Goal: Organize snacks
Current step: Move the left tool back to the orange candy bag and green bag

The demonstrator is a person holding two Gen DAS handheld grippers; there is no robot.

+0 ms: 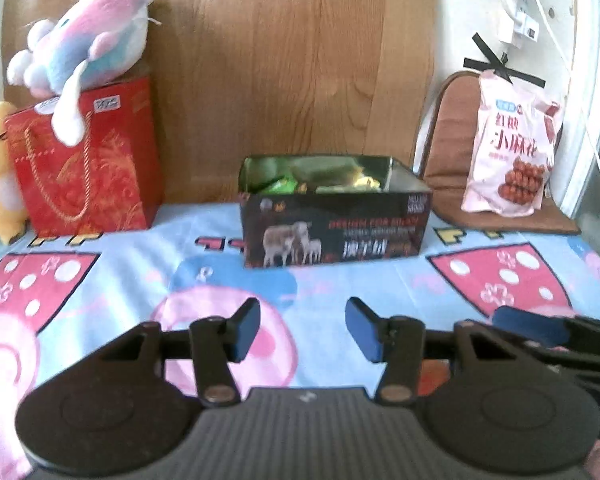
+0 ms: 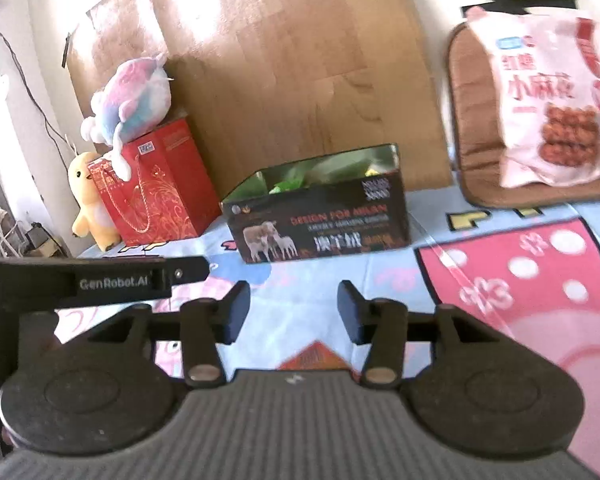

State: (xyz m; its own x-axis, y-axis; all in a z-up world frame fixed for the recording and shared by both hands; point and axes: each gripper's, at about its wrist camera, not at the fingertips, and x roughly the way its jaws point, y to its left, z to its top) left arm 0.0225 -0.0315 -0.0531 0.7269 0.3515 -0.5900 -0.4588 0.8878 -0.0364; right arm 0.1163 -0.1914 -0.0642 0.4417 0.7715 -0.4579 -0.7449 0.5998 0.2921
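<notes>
From the left wrist we see our left gripper with its jaws partly apart and nothing between them, hanging over the patterned cloth in front of the dark box. The box stands open, with green and yellow packets inside. A pink snack bag leans on a brown cushion to the right of the box, and a red gift bag stands to its left.

From the right wrist our right gripper is likewise part-open and empty, again in front of the box. This view alone shows an orange wrapper under the fingers, possibly a snack, though blur hides the detail.

To do well, we should widen the jaws before reaching and grip the bag by its edge.
</notes>
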